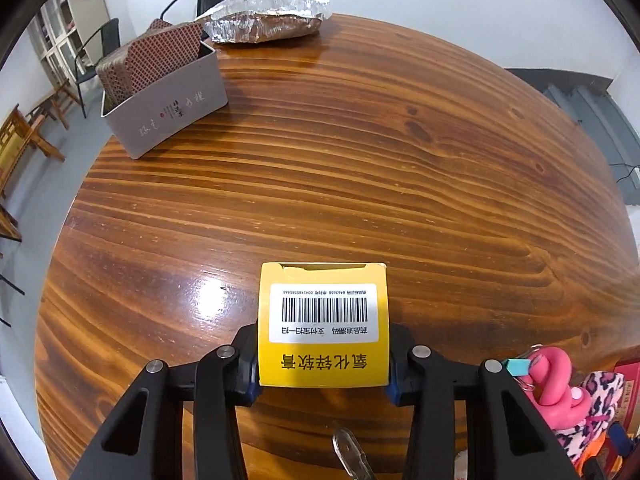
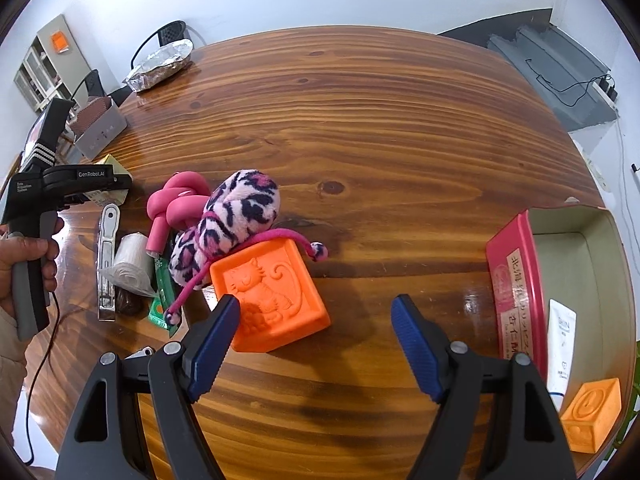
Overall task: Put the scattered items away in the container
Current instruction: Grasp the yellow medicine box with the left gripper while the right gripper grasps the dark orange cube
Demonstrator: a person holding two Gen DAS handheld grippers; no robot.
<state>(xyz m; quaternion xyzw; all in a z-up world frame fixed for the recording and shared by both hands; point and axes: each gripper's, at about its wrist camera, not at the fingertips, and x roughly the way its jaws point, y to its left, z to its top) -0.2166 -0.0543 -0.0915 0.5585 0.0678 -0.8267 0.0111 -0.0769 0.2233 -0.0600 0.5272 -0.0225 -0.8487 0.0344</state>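
My left gripper (image 1: 323,364) has its jaws pressed on the sides of a yellow box (image 1: 323,326), a small, smooth cardboard carton with a barcode label, sitting low over the glossy, striped wooden worktop (image 1: 360,160). My right gripper (image 2: 316,344) hangs with its jaws wide apart and nothing between them, its left pad just over the near corner of an orange block (image 2: 272,292), a soft-looking square moulded with a cat in relief. The container (image 2: 580,280), a rectangular tin with a red wall and pale lining, lies at the right edge of the worktop, already holding a white tube (image 2: 562,344) and a second orange block (image 2: 592,412).

The risk I see: thin card may buckle or slide from the grip on the long carry to the right, and that path crosses the pile. There a fuzzy leopard-print plush (image 2: 228,224) leans on the block, its pink cord (image 2: 280,236) draped across it, so lifting the block could drag the plush along. What looks like metal clippers (image 2: 107,256) lies left of it, beside a white roll (image 2: 130,262).
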